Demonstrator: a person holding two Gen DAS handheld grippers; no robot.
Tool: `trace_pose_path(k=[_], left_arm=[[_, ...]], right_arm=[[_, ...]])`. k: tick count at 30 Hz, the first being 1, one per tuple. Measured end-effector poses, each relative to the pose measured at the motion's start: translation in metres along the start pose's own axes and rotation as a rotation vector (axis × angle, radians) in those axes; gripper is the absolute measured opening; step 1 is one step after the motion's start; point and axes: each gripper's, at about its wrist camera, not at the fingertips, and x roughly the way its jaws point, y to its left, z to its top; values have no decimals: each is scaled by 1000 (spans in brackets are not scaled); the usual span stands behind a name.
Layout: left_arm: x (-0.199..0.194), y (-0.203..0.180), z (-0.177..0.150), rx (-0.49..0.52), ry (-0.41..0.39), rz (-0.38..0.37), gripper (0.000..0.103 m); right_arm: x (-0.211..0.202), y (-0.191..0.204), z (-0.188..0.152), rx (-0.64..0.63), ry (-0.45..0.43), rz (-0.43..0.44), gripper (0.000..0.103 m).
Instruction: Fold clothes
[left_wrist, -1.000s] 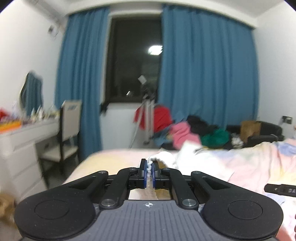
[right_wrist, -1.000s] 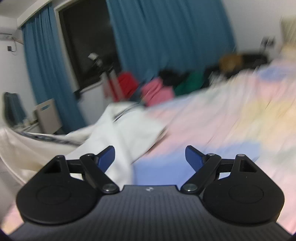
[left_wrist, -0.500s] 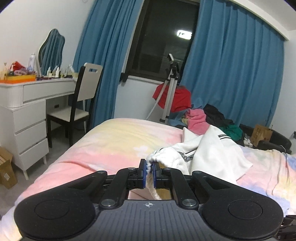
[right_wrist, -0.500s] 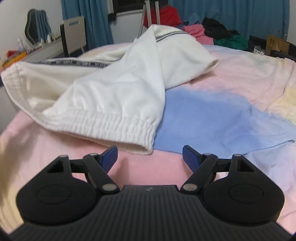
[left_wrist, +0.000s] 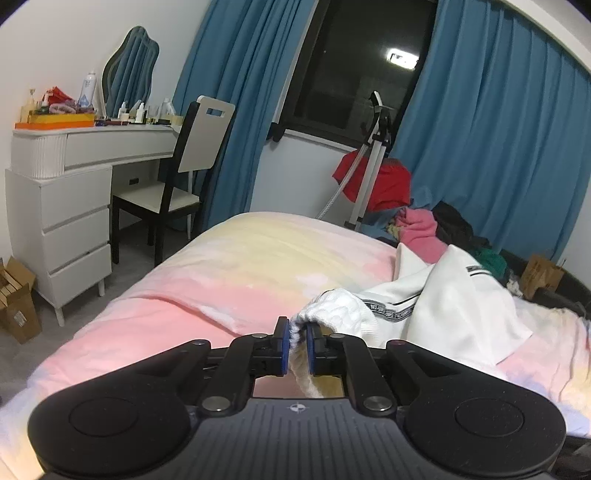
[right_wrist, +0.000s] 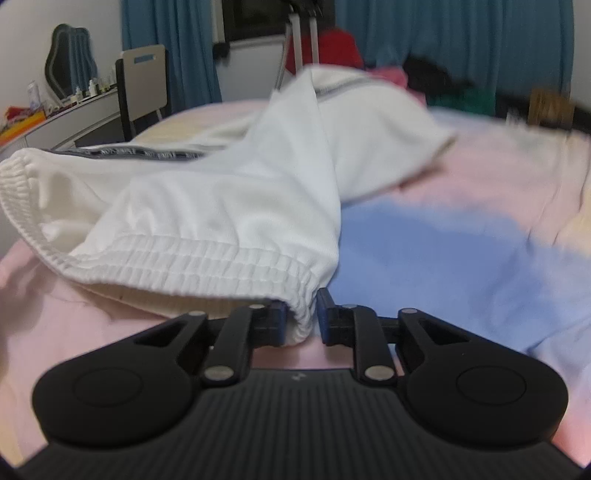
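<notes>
White trousers with an elastic waistband and a dark side stripe (left_wrist: 443, 306) lie crumpled on the pastel bedspread (left_wrist: 240, 266). My left gripper (left_wrist: 295, 345) pinches one end of the ribbed waistband between its blue pads; its jaws are opening slightly, with the cloth still pressed. In the right wrist view the trousers (right_wrist: 221, 206) spread leftwards over the bedspread (right_wrist: 424, 258). My right gripper (right_wrist: 301, 319) is closing on the waistband's other corner, and the bunched elastic fills the narrow gap between its pads.
A white dresser (left_wrist: 74, 206) and a chair (left_wrist: 177, 184) stand left of the bed. A tripod draped with a red garment (left_wrist: 373, 177) and a heap of clothes (left_wrist: 424, 229) sit beyond the bed's far end. Cardboard boxes (left_wrist: 14, 299) rest on the floor.
Both grippers came down towards the bed. The right gripper went from wide open to closed around the waistband's corner. The left kept hold of its end of the waistband.
</notes>
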Motion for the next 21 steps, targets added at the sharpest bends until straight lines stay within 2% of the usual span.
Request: trace_pose_path(k=[2,7,12,16,18,20,21], left_arm=[[1,0,1,9,12,11,11],[7,3,-2,31,47,37,13],[17,12,-8,33,94,47,16],[19,16,-11,27,129,38,18],[12,17,-8,4,144,12,27],[6,19,-6,-21,159,-7,44],[0,20,-5,-35,168,-9,48]], right_arm=[[-12,-3,6,14,-31,10,14],[-45,-15,10,103,-62,117,13],[-40,-16,-2,84,83,175,14],[-34,-19,0,122,130,190,15],[-35,-24,2,164,142,211,17],[-38,-31,4,212,155,245,17],[-40,-35,4,234,167,260,18]])
